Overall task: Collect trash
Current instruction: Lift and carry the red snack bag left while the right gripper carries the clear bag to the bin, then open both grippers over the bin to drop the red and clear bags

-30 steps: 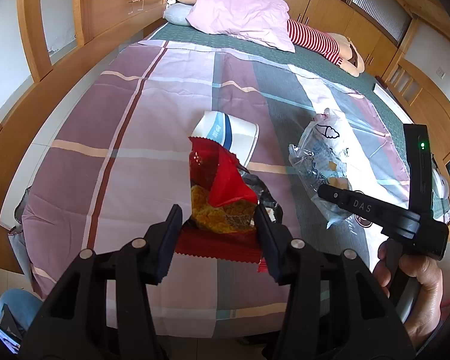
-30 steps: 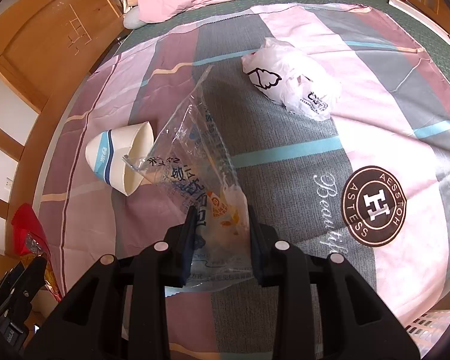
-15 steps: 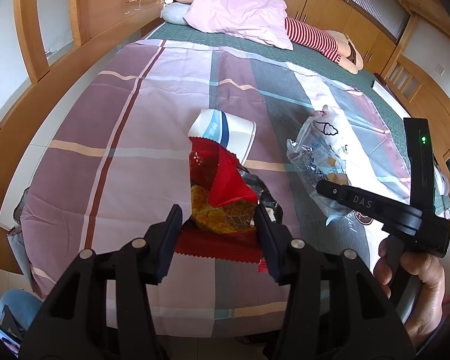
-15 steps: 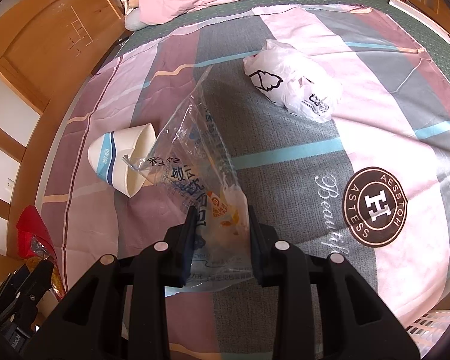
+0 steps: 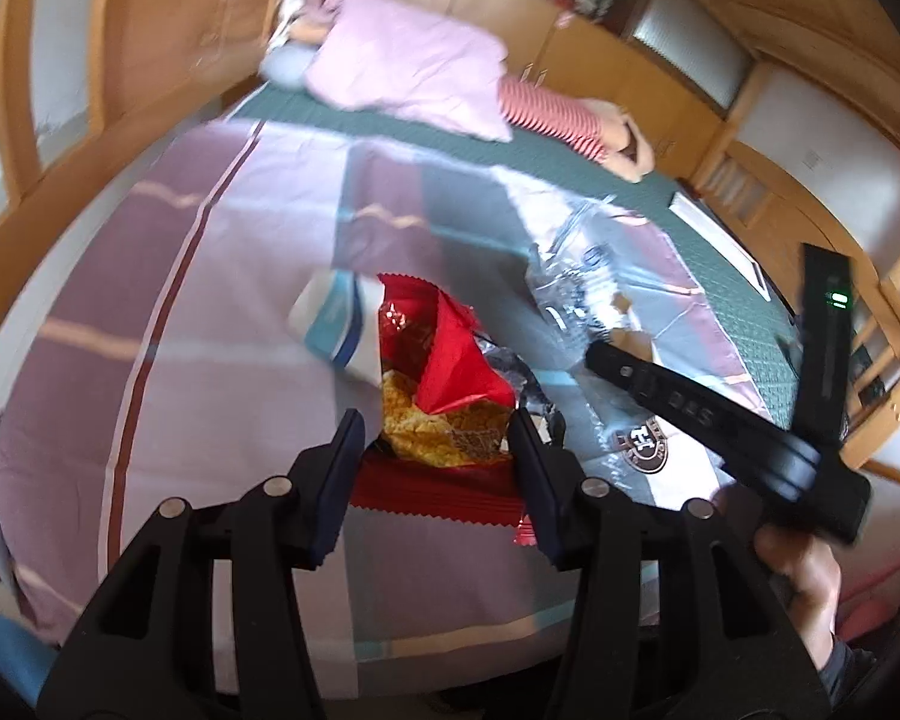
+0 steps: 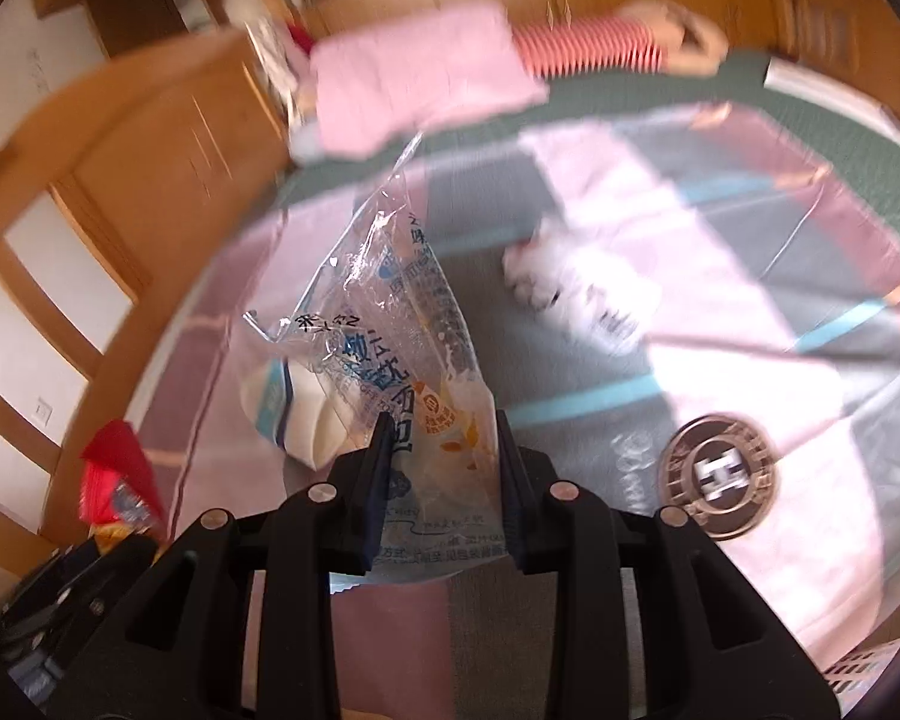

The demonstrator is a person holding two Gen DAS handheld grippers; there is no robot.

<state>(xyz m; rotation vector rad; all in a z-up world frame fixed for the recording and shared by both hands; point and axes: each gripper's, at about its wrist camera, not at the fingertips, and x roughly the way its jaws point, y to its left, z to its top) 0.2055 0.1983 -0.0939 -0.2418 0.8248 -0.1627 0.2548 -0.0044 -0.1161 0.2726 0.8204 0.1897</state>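
The left tongs [image 5: 438, 450] stay clamped on the red snack wrapper [image 5: 444, 384], pinched across its lower part, its torn top standing up above the tips just as it did a second ago. The right tongs [image 6: 441, 450] keep their narrow grip on the clear plastic bag [image 6: 402, 324], but they have come up off the bed: the bag now hangs higher in the right wrist view and stretches toward the pillow end, where earlier it lay low over the bedspread [image 6: 750, 300].

Just beyond both wrappers, the paper cup [image 5: 336, 330] lies on its side on the bedspread in the same spot; in the right wrist view it now shows through the clear bag's lower left part. Further out, the white plastic bag [image 6: 582, 294] rests on the pink stripe, unmoved, though blurred. In the left wrist view the right tool, held by a hand [image 5: 804, 588], sits slightly higher at the right edge than before.

At the far end, the pink pillow [image 5: 414, 78] lies against the wooden headboard wall.
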